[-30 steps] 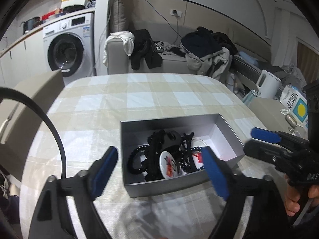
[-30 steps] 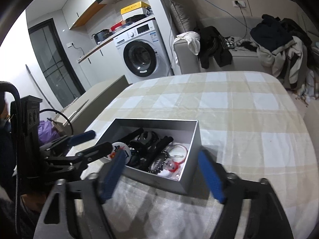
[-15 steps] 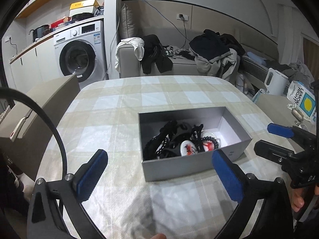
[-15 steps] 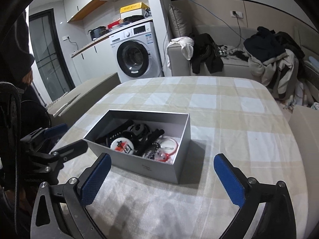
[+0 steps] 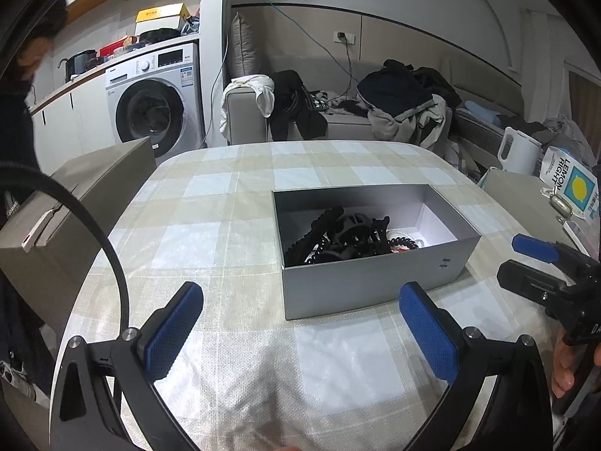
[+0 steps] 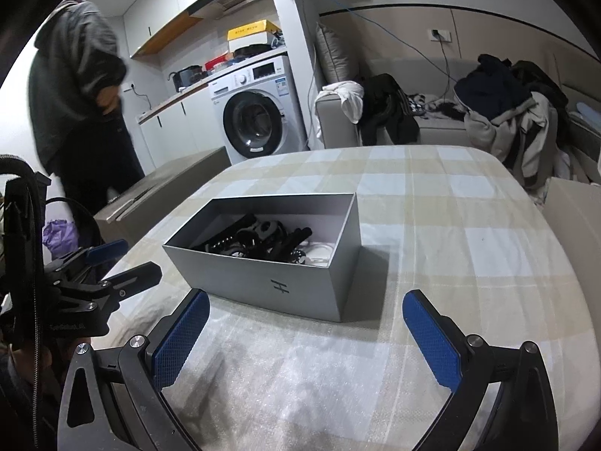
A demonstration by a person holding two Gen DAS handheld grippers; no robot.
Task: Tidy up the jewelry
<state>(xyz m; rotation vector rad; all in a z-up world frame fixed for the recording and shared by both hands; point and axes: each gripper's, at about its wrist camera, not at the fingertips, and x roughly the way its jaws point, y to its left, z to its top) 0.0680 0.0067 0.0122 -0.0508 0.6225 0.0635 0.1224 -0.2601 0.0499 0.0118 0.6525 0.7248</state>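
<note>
An open grey box (image 5: 375,285) stands on the checked tablecloth (image 5: 225,225). Inside it lies a tangle of black hair clips, beaded bands and other jewelry (image 5: 349,236), partly hidden by the front wall. My left gripper (image 5: 300,297) is open and empty, short of the box's near left corner. In the right wrist view the same box (image 6: 263,282) and jewelry (image 6: 263,240) sit just beyond my right gripper (image 6: 306,300), which is also open and empty. Each gripper shows in the other's view: the right gripper (image 5: 512,257) and the left gripper (image 6: 141,257).
A cardboard carton (image 5: 75,203) stands off the table's left edge. A washing machine (image 5: 157,101) and a sofa piled with clothes (image 5: 375,112) lie beyond. A kettle (image 5: 518,150) and a lemon-print pack (image 5: 571,188) are at the right. A person (image 6: 79,94) stands at far left.
Both grippers have drawn back from the box and their jaws have spread wider. The box now sits farther ahead of the pads and is seen from a lower angle.
</note>
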